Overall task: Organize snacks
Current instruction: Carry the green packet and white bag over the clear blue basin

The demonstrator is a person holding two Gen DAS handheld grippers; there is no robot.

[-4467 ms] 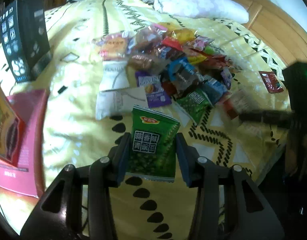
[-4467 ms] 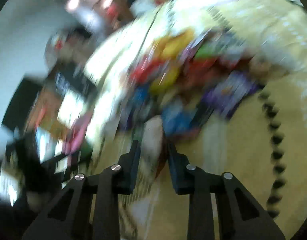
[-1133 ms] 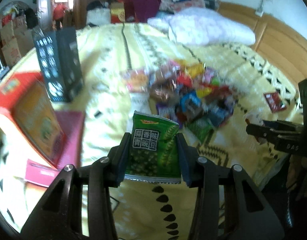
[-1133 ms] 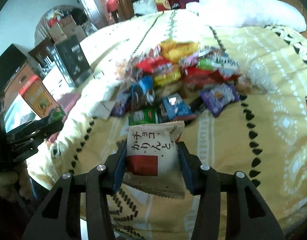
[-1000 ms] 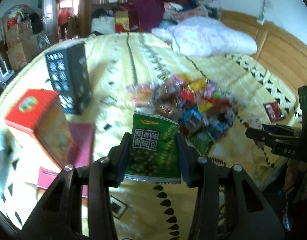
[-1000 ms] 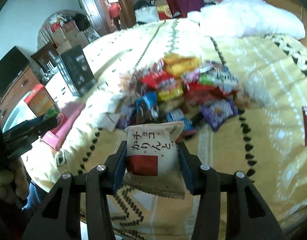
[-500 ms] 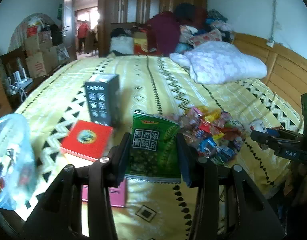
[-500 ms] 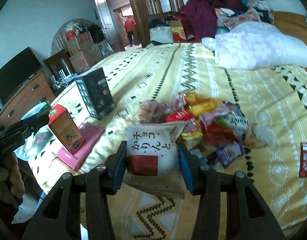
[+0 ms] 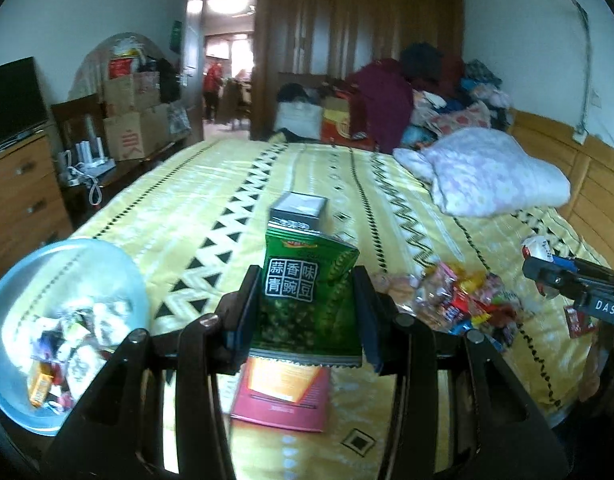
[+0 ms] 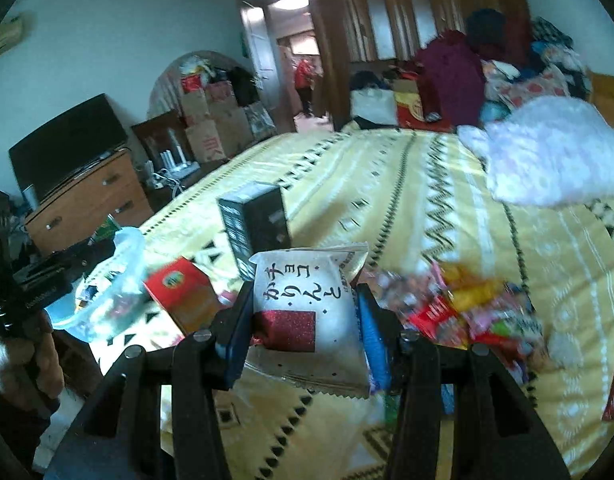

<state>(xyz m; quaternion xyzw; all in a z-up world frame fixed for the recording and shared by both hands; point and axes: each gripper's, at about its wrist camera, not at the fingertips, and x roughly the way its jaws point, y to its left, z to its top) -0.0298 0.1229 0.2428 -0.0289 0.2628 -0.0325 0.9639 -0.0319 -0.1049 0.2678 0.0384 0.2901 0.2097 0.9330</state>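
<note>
the left gripper (image 9: 307, 316) is closed on a green snack packet (image 9: 305, 300) and holds it upright above the near edge of the bed (image 9: 267, 184). the right gripper (image 10: 303, 328) clamps a white snack packet (image 10: 307, 308) with a dark red square. the bed has a yellow patterned cover. a pile of snacks (image 9: 463, 300) lies near its right edge, a clear bowl (image 9: 47, 320) with some packets at its near left corner. a black box (image 10: 255, 220) stands in the middle.
</note>
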